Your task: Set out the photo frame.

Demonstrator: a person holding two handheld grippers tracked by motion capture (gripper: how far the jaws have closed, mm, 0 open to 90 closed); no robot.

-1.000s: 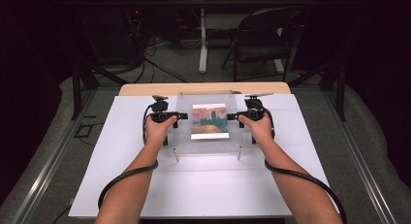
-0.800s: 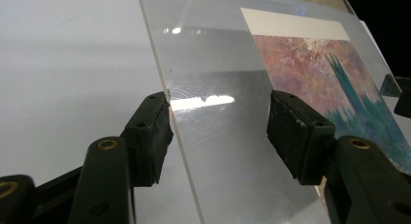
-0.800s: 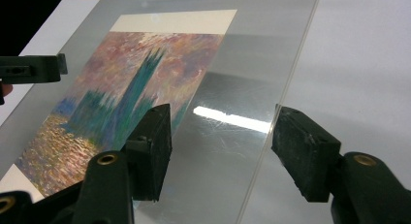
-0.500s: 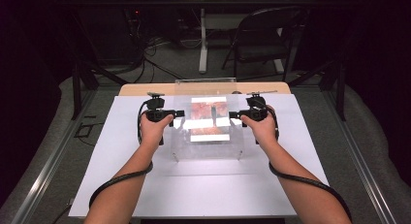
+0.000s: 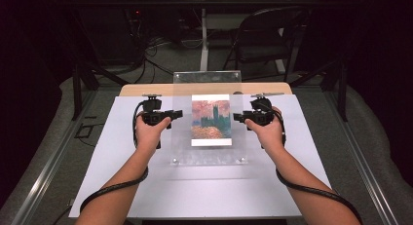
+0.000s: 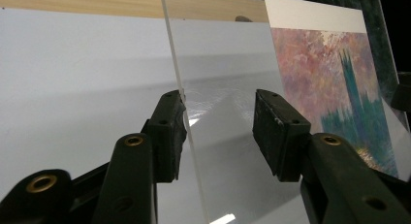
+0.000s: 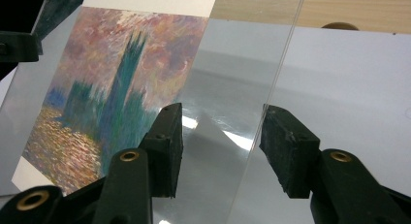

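your left hand-held gripper [image 5: 178, 113]: jaws half open, just been closing, astride the left edge of the acrylic sheet [image 5: 181, 137], one pad at the edge, other clear | your right hand-held gripper [image 5: 237, 117]: half open, closing, astride its right edge, no pinch | sheet: tilted, mid worktop [image 5: 112, 152], print [image 5: 211, 120] behind it

The clear acrylic frame [image 5: 209, 132] is now tilted up steeply, its far edge raised above the table [image 5: 117, 137], where a second ago it lay nearly flat. The print [image 5: 211, 120] is stood up with it. The left gripper [image 5: 176, 114] and right gripper [image 5: 238, 117] are carried higher and farther apart. Both sets of jaws have just been closing, a frame edge between each pair.
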